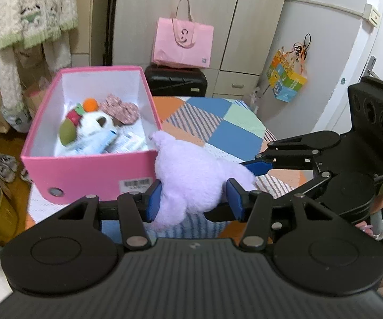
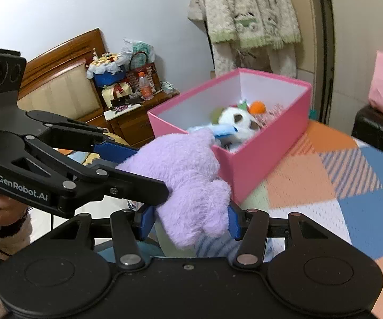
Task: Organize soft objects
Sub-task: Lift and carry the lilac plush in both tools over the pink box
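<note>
A fluffy lilac plush toy (image 1: 188, 175) hangs just above the patchwork blanket, against the near corner of the pink box (image 1: 85, 170). My left gripper (image 1: 194, 200) is shut on its lower part, blue pads pressed into the fur on both sides. My right gripper (image 1: 250, 168) comes in from the right and clamps the toy's other end. In the right wrist view the plush (image 2: 188, 183) sits squeezed between the right gripper's (image 2: 191, 222) pads, with the left gripper (image 2: 141, 171) gripping it from the left. The box (image 2: 258, 164) holds a white plush ball (image 2: 235, 122), an orange ball (image 1: 90, 104) and other soft pieces.
The patchwork blanket (image 1: 234, 130) stretches to the right of the box. A black suitcase (image 1: 177, 79) with a pink tote bag (image 1: 183, 42) stands behind it by the wardrobe. A knitted garment (image 1: 32, 16) hangs at the left. A cluttered wooden nightstand (image 2: 135, 117) is beyond the box.
</note>
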A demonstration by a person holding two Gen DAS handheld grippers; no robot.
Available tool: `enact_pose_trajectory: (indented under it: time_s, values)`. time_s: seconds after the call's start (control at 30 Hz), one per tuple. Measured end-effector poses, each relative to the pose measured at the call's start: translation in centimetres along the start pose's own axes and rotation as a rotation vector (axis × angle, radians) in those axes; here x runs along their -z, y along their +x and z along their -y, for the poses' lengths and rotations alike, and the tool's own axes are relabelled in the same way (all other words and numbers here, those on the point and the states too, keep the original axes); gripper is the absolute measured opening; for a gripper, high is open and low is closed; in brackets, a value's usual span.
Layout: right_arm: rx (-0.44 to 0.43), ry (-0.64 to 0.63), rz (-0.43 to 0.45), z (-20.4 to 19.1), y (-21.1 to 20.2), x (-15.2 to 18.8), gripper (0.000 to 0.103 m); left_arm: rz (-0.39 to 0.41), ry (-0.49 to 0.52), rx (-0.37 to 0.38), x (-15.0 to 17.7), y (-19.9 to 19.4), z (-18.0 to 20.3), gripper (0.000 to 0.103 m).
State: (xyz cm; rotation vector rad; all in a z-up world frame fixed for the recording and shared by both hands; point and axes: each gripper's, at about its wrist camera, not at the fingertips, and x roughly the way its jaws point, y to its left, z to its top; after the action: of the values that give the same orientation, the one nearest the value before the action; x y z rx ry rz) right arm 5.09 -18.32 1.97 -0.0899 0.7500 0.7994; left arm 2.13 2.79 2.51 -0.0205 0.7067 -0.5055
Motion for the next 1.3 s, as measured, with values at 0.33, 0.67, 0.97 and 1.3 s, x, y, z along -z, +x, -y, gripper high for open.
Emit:
enact_pose_trajectory:
  time_s: [0.33,0.67,0.97,1.3]
  values:
    - [0.020,-0.070,0.055,-1.1,1.3,-3.2,0.059,0.055,-0.009,-0.046,-2.0,-0.4,-2.7,0.050]
    - [0.067,-0.106,0.119,0.6,4.0,-7.8,0.059,0.144,-0.021,-0.084,-5.9,1.7,-6.1,0.050]
    - [0.121,-0.196,0.143,3.7,7.4,-12.4,0.059,0.159,-0.092,-0.072,-10.1,6.3,-10.5,0.050]
    - [0.178,-0.237,0.015,6.8,13.6,-14.5,0.059,0.043,-0.237,-0.050,-11.1,12.5,-15.0,0.050]
